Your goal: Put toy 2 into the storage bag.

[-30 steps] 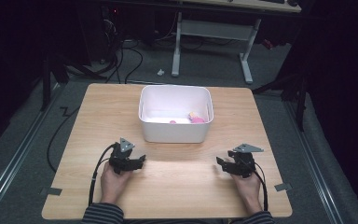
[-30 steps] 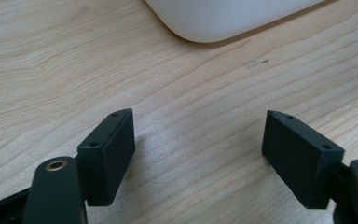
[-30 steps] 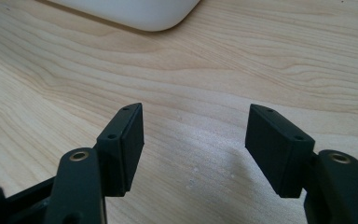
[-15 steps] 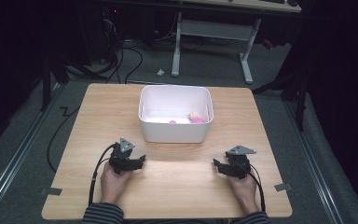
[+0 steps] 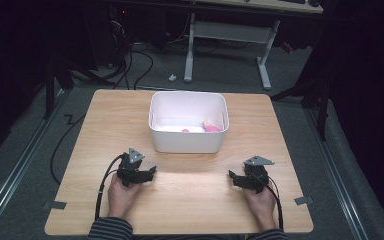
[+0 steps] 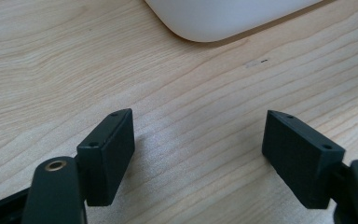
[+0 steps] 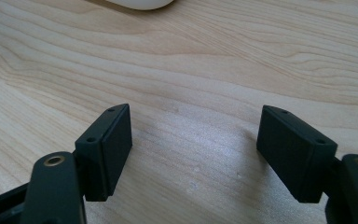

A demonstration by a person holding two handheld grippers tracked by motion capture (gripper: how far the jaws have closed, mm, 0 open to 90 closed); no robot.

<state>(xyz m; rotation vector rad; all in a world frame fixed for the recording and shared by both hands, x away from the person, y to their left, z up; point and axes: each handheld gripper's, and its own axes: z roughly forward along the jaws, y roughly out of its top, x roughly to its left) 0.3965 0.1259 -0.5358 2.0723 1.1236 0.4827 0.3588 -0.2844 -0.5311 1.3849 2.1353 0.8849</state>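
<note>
Left hand (image 5: 121,194) low on the wooden table (image 5: 100,120), wrapped around the left gripper (image 5: 149,172), cable looping off toward the near edge. Jaws spread wide, seen in the left gripper view (image 6: 198,149) with bare woodgrain between them – nothing held, nothing touched. Pointing inward and slightly toward the white tub (image 5: 188,136), a rounded corner of which sits at the top of that view (image 6: 223,18), apart from the jaws.

Tub at the table's middle, nearer the far edge, standing upright and open-topped. Inside, against its right wall, a small pink thing (image 5: 212,128) with a pale yellowish bit just beside it; a smaller pink speck (image 5: 185,130) farther left on the floor of the tub. Too small to tell what these are.

Right gripper (image 5: 233,178) on the near right part of the table, in the right hand (image 5: 260,205), grey three-cornered plate on top, facing inward toward the left gripper – the two well apart. Jaws just been opening, now parted in the right gripper view (image 7: 195,149), only bare wood between the pads. Rim of the tub's base barely visible at the top edge there (image 7: 135,3).
</note>
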